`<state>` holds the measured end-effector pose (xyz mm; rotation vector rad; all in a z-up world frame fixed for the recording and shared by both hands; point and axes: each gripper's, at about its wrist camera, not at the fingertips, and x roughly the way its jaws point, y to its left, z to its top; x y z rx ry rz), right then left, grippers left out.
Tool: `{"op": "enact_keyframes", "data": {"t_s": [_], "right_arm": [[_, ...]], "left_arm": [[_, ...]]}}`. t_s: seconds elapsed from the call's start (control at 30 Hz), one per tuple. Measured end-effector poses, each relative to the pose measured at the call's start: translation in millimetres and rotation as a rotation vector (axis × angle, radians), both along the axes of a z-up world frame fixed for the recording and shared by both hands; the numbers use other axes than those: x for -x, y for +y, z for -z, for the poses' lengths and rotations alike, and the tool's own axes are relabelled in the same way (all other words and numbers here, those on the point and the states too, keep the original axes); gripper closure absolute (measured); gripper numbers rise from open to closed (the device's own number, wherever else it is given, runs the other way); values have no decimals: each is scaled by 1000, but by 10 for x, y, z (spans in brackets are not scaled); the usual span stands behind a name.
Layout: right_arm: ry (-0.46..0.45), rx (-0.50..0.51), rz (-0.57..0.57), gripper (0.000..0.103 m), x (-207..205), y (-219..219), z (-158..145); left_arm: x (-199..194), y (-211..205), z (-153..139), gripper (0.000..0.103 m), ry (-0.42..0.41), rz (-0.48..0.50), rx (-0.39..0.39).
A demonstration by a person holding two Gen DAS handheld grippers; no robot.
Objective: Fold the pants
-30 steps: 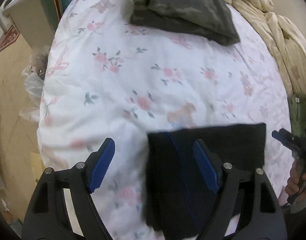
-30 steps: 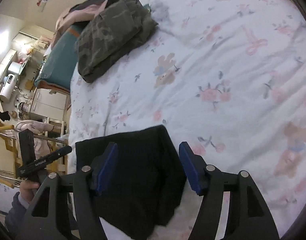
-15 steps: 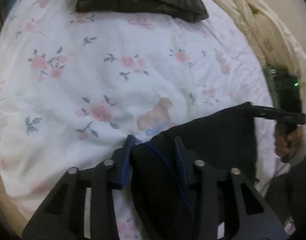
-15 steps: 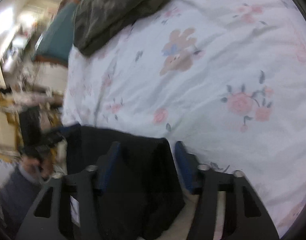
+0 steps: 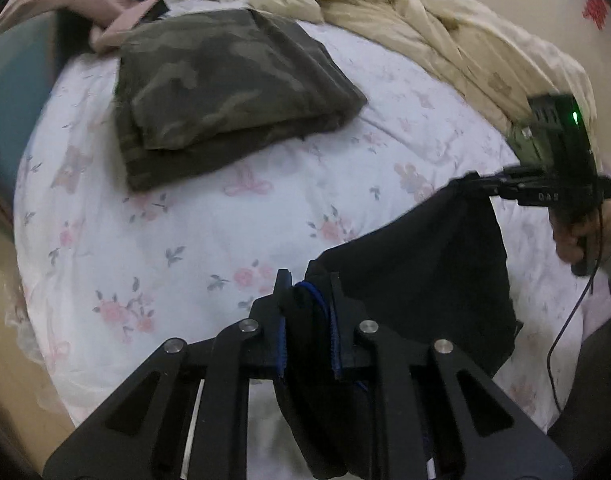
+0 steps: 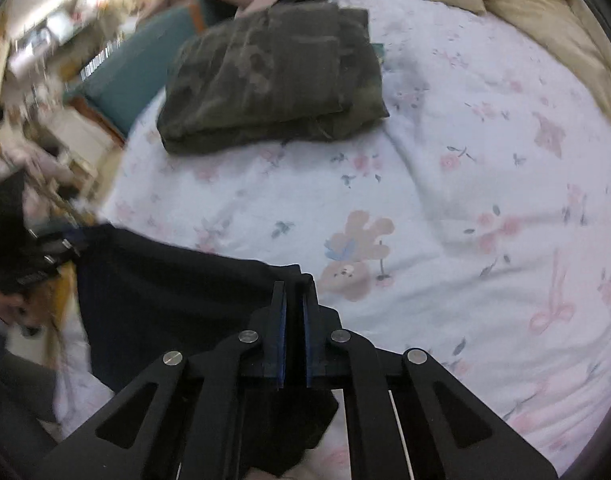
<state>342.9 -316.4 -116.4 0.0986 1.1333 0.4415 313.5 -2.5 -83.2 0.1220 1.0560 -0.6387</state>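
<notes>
The black pants (image 5: pixel 429 264) hang stretched between my two grippers above the near edge of the floral bed (image 5: pixel 209 208). My left gripper (image 5: pixel 307 284) is shut on one top corner, with blue trim bunched between the pads. My right gripper (image 6: pixel 294 286) is shut on the other corner of the black pants (image 6: pixel 165 296). Each gripper shows in the other's view: the right gripper (image 5: pixel 485 184) at the right edge, the left gripper (image 6: pixel 61 246) at the left, blurred. The lower part of the pants is hidden below the fingers.
Folded camouflage pants (image 5: pixel 225 88) lie at the far side of the bed, also in the right wrist view (image 6: pixel 273 76). A cream duvet (image 5: pixel 445 40) is heaped at the far right. A teal cushion (image 6: pixel 145 60) and pink cloth (image 5: pixel 113 16) lie beyond the bed's left edge.
Both grippers have closed on the top corners of the black pants and lifted them off the bed. The cameras now look further across the bed.
</notes>
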Motion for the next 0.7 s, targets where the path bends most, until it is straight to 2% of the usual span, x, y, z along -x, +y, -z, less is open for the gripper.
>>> {"op": "enact_keyframes", "data": {"t_s": [0.13,0.4,0.53,0.7], "right_arm": [[-81,-57,-8,97,190,-109,-157],[-167,-110,0,97,654,-116,-341],[-183,-100,-7,97,890,-111,-398],[-161,-79,-3,97,1294,-95,-300]], "left_arm": [[73,88,-115,89,-26,16,55],[455,140,-318,89,-75,107,60],[720,92,-396,89,-143,171,12],[1085,89,-299,89,-139,249,-16]]}}
